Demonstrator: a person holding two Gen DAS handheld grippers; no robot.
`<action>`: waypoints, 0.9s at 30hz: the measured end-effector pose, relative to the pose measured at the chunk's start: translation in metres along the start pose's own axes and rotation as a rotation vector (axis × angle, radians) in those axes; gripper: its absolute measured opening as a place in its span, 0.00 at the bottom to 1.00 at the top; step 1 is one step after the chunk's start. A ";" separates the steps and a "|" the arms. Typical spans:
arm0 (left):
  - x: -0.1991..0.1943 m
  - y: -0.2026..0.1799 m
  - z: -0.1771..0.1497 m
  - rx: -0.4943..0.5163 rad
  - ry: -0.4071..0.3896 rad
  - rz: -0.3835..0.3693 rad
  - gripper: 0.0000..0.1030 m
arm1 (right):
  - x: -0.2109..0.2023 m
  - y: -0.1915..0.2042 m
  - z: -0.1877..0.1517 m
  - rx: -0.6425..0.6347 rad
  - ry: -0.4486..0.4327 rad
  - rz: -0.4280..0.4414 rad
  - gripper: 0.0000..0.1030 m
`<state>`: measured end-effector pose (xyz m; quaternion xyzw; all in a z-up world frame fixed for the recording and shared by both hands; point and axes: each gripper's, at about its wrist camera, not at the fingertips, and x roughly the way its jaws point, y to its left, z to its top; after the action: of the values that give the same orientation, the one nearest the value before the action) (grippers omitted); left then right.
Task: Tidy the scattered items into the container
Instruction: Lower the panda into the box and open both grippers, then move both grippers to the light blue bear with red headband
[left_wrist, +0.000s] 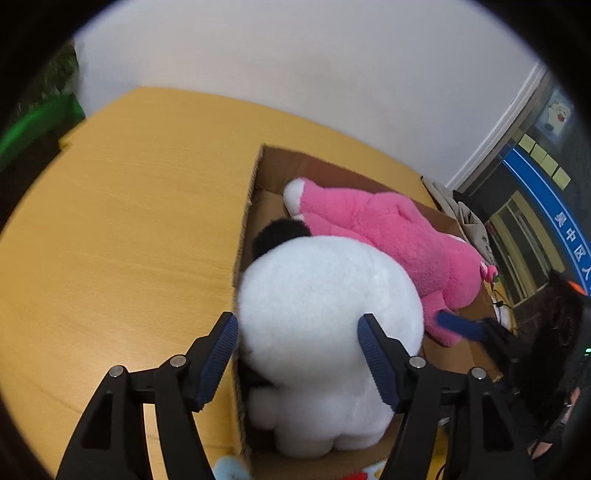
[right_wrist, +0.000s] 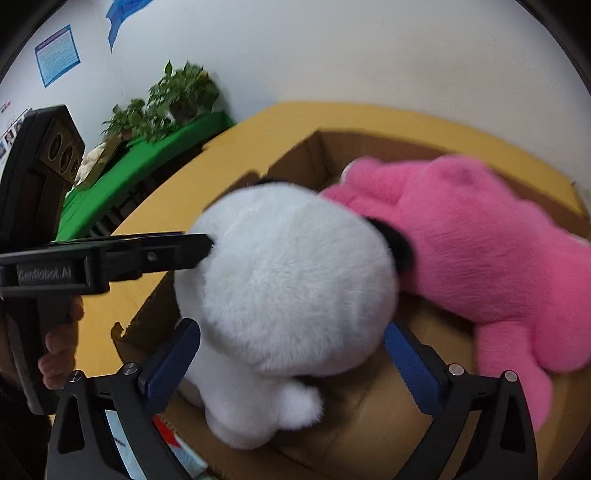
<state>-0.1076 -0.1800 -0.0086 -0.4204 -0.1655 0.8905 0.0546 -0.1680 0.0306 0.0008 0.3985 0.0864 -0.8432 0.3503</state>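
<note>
- The white plush toy (left_wrist: 325, 325) sits in the near end of the cardboard box (left_wrist: 258, 192), its round head above the rim; the pink plush toy (left_wrist: 399, 236) lies along the far side, already inside
- Left tongs (left_wrist: 299, 354) stand apart, one blue pad on either flank of the white head; whether the pads (left_wrist: 218, 362) press the fur or only brush it I cannot tell
- Right tongs (right_wrist: 295, 369) are likewise spread, straddling the same toy from the other side; nothing is clamped
- To settle the toy well, I judge it best to push down on the head with both pairs together; pressing evenly should keep it from tipping onto the pink one
- Mind the box wall beside the counter (left_wrist: 129, 221); a sideways shove could slide the whole box
</note>
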 end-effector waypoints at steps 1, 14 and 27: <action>-0.015 -0.006 -0.002 0.026 -0.027 0.002 0.65 | -0.020 0.002 -0.002 -0.008 -0.048 -0.047 1.00; -0.138 -0.106 -0.094 0.335 -0.220 0.060 0.79 | -0.190 0.013 -0.080 0.145 -0.262 -0.352 1.00; -0.146 -0.137 -0.138 0.325 -0.208 0.030 0.79 | -0.233 0.026 -0.129 0.159 -0.252 -0.389 1.00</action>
<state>0.0862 -0.0513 0.0632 -0.3144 -0.0179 0.9448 0.0910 0.0297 0.1882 0.0890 0.2925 0.0504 -0.9420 0.1566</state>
